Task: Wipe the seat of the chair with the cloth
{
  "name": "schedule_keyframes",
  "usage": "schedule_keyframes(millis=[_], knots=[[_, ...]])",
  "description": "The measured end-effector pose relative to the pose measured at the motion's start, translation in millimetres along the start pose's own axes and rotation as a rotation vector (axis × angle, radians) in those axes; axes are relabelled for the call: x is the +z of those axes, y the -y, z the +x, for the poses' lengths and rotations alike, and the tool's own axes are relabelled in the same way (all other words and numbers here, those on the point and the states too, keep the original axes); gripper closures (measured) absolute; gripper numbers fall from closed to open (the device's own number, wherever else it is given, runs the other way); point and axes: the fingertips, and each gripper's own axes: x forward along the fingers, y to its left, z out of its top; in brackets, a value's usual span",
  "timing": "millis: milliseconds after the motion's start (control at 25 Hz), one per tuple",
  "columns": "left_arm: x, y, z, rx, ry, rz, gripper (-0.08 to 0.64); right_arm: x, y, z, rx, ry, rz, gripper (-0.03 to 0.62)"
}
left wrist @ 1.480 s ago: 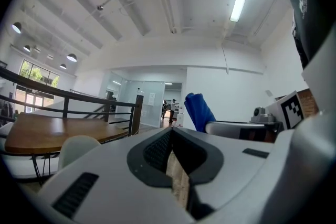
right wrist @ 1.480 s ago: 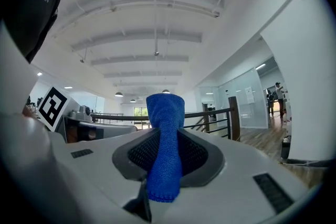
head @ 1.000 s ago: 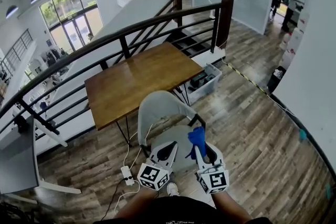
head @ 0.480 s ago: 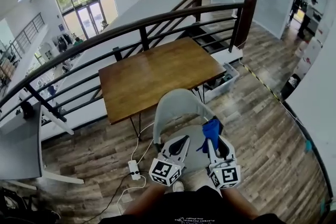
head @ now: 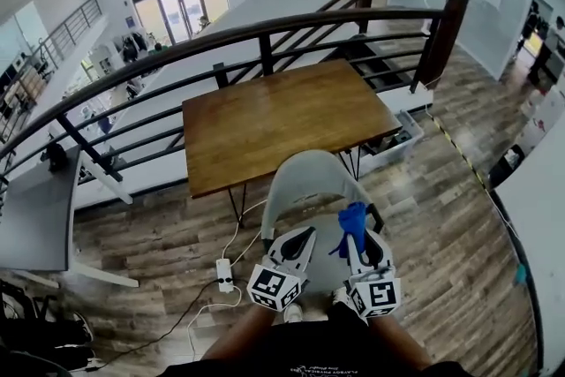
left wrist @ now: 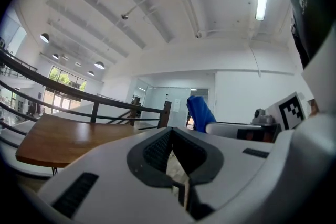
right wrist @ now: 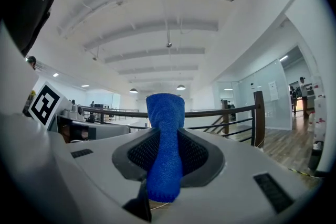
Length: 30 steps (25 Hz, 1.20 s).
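Right fingers (right wrist: 202, 155) are pinching the cloth (right wrist: 164, 149); left fingers (left wrist: 155, 150) are resting together, empty. I am judging the seat (head: 323, 265) not yet wiped.

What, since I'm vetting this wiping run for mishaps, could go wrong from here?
1. The right gripper holds the blue cloth as a narrow bunch, so the hard jaws might scrape the seat instead of wiping it.
2. The power strip and its cable lie beside the chair: a possible trip or snag.
3. The left gripper is shut and empty, so nothing steadies the chair, and it may shift when pushed.
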Motion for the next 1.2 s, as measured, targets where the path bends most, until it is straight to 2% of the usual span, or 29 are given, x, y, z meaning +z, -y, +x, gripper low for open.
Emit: schedule_keyframes(millis=[360, 560, 800, 960, 1200], knots=[[-5, -1, 49, 0.137, -0.032, -0.003, 0.557, -5, 65, 42, 0.071, 0.016, 0.043, 0.489], [-21, -3, 67, 0.235, -0.063, -0.006, 0.557, -20, 86, 58, 0.163, -0.001, 0.074, 0.489], [-37, -14, 65, 0.320, -0.103, -0.021, 0.556, -39, 81, 75, 0.261, -0.050, 0.095, 0.489], [-56, -32, 53, 0.365, -0.135, -0.050, 0.557, -51, 71, 87, 0.289, -0.092, 0.093, 0.489], [-93, -74, 46, 0.389, -0.177, -0.073, 0.557, -82, 48, 111, 0.322, -0.158, 0.079, 0.489]])
